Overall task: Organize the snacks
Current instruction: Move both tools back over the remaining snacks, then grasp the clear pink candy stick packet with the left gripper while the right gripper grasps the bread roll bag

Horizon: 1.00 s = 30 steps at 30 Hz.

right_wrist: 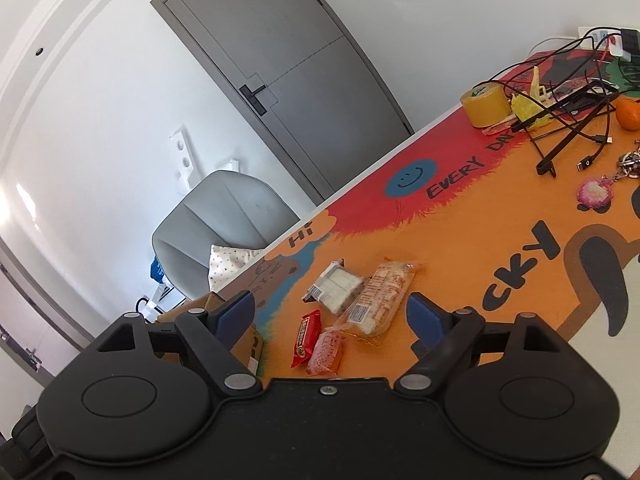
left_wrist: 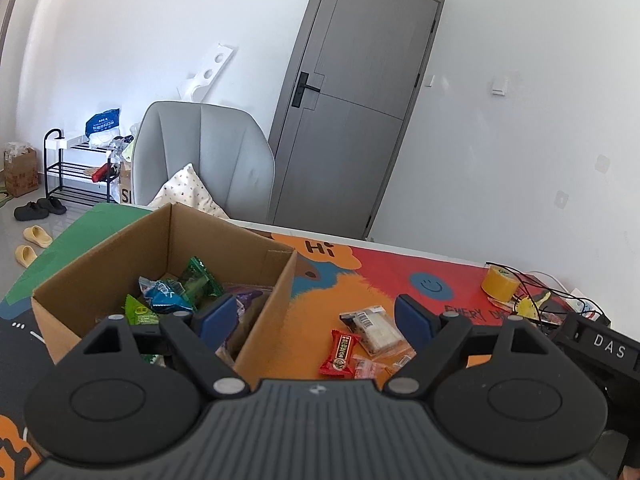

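A cardboard box (left_wrist: 96,280) stands on the left of the table with several green, blue and purple snack packets (left_wrist: 180,292) inside; its corner shows in the right wrist view (right_wrist: 212,300). Loose snacks lie on the mat to its right: a red packet (left_wrist: 340,354) (right_wrist: 306,338), a white wafer pack (left_wrist: 374,326) (right_wrist: 338,286), a small pink packet (left_wrist: 368,366) (right_wrist: 326,352) and a long orange cracker pack (right_wrist: 380,300). My left gripper (left_wrist: 316,320) is open and empty above the box's right edge. My right gripper (right_wrist: 332,314) is open and empty above the loose snacks.
A colourful mat (right_wrist: 480,240) covers the table. At its far right lie a yellow tape roll (left_wrist: 498,284) (right_wrist: 484,104), tangled cables (right_wrist: 568,120), an orange (right_wrist: 628,114) and a keychain (right_wrist: 596,196). A grey chair (left_wrist: 200,152) and a door (left_wrist: 352,100) stand behind.
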Each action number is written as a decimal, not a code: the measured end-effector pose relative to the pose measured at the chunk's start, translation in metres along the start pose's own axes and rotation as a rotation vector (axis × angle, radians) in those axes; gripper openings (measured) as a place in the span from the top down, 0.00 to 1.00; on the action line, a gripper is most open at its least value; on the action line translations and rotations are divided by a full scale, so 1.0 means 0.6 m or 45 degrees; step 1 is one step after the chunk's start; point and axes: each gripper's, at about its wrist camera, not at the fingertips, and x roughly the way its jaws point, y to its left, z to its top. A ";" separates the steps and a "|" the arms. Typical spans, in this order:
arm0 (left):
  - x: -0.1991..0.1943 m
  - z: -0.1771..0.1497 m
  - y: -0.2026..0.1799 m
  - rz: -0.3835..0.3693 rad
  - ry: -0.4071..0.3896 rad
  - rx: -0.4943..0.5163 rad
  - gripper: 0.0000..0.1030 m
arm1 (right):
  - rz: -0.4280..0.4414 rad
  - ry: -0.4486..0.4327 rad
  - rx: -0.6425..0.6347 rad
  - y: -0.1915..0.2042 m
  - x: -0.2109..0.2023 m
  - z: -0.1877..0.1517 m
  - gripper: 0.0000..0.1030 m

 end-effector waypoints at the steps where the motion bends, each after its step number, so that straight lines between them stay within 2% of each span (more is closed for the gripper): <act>1: 0.004 -0.002 -0.005 0.002 0.007 0.006 0.18 | -0.004 -0.001 0.004 -0.004 0.000 0.000 0.19; 14: 0.061 -0.028 -0.048 0.004 0.081 0.076 0.21 | -0.017 0.058 0.067 -0.052 0.047 0.002 0.19; 20: 0.095 -0.040 -0.063 0.017 0.135 0.092 0.29 | -0.019 0.096 0.089 -0.068 0.075 0.007 0.22; 24: 0.118 -0.049 -0.072 0.026 0.178 0.099 0.37 | -0.022 0.120 0.106 -0.080 0.094 0.011 0.24; 30: 0.150 -0.064 -0.083 0.033 0.237 0.081 0.46 | -0.014 0.166 0.119 -0.088 0.119 0.016 0.30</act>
